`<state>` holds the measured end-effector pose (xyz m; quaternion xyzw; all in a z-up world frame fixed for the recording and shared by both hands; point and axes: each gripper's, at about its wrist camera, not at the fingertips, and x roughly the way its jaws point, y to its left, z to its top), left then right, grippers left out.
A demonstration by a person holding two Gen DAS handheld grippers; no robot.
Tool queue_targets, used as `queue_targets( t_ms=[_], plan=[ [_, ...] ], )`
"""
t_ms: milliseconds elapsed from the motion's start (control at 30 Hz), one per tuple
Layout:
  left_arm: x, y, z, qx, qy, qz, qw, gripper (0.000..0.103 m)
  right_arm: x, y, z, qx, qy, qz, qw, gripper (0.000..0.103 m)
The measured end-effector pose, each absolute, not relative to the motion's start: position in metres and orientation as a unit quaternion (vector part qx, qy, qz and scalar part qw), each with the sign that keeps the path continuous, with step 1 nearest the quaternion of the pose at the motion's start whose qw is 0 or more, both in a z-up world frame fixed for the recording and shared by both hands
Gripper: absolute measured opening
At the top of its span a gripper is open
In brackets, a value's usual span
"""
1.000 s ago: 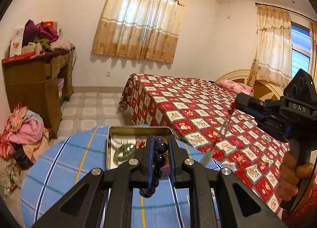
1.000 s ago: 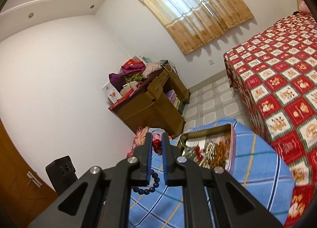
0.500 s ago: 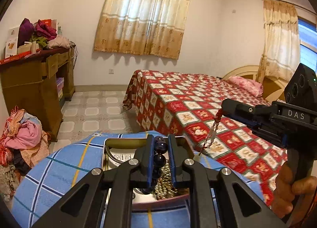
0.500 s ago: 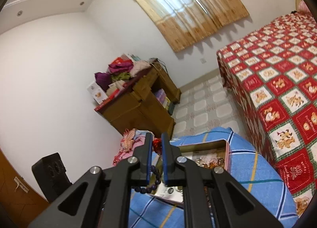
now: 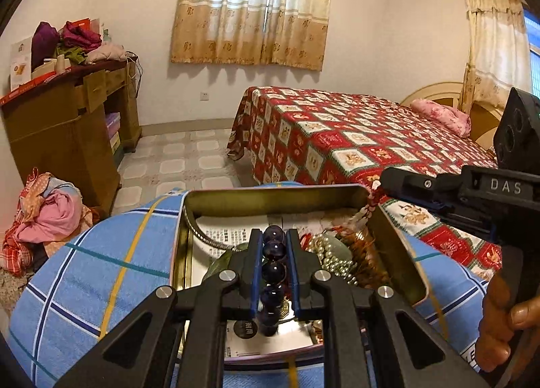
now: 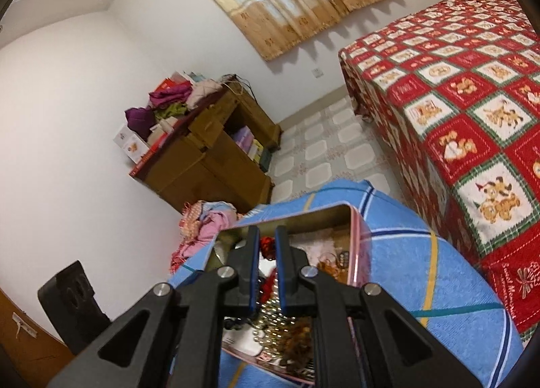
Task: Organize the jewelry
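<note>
Beads of a dark bracelet (image 5: 274,268) sat pinched between your left tongs (image 5: 274,242), which you held over the open tin box (image 5: 395,246) on the bench (image 5: 101,263) with its blue checked cloth. Your right tongs (image 6: 267,248) were nearly closed over the same box (image 6: 358,236), gripping a thin strand with red beads (image 5: 369,200); from the left wrist view it hung from the tips down past the box's far right corner. Inside the tin lay a tangle of jewelry: a pale bead chain (image 5: 334,258), something red (image 6: 268,283), and printed paper (image 5: 229,236) beneath. Your right hand (image 5: 506,327) gripped the tool's handle at the frame's right edge. Behind stood a bed (image 5: 354,138) under a red patchwork cover.
</note>
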<state>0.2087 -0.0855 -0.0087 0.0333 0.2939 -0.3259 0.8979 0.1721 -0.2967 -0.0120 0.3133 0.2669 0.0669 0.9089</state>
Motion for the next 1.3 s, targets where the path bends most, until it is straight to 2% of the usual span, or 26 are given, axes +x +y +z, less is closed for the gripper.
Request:
queue_targets(
  t_ms=[67,133,200,233,267,300,333,367,500,633,900,1300],
  plan=[
    [0.211,-0.086,-0.011,0.041,0.293,-0.312,0.903,0.013,0.172,-0.294,-0.015,0.306,0.267,0.065,0.911,0.012],
    [0.211,-0.088,-0.013,0.051,0.288,-0.293,0.91,0.013,0.174,-0.292,-0.017,0.304,0.269,0.065,0.912,0.017],
    [0.211,-0.087,-0.012,0.055,0.286,-0.283,0.914,0.015,0.173,-0.292,-0.018,0.307,0.271,0.068,0.91,0.024],
    [0.211,-0.086,-0.012,0.054,0.289,-0.286,0.912,0.018,0.171,-0.293,-0.017,0.309,0.27,0.07,0.909,0.035],
    [0.211,-0.084,-0.01,0.049,0.292,-0.29,0.91,0.034,0.167,-0.293,-0.014,0.311,0.265,0.068,0.91,0.047],
    [0.209,-0.082,-0.006,0.043,0.292,-0.29,0.91,0.061,0.162,-0.293,-0.01,0.311,0.257,0.064,0.913,0.053],
    [0.206,-0.077,-0.001,0.033,0.286,-0.284,0.915,0.073,0.155,-0.293,-0.004,0.309,0.25,0.059,0.916,0.061],
    [0.202,-0.073,0.004,0.024,0.275,-0.278,0.92,0.082,0.147,-0.293,0.003,0.305,0.242,0.054,0.919,0.063],
    [0.183,-0.055,0.019,0.015,0.273,-0.256,0.927,0.082,0.112,-0.289,0.02,0.297,0.227,0.023,0.927,0.063],
    [0.156,-0.048,0.011,0.034,0.299,-0.224,0.927,0.082,0.076,-0.273,0.016,0.282,0.25,-0.024,0.926,0.063],
    [0.088,-0.036,0.0,0.051,0.345,-0.188,0.918,0.082,0.016,-0.231,-0.01,0.241,0.3,-0.067,0.92,0.086],
    [0.019,-0.016,0.017,0.081,0.326,-0.149,0.93,0.082,-0.041,-0.203,-0.002,0.229,0.31,-0.075,0.92,0.087]
  ],
)
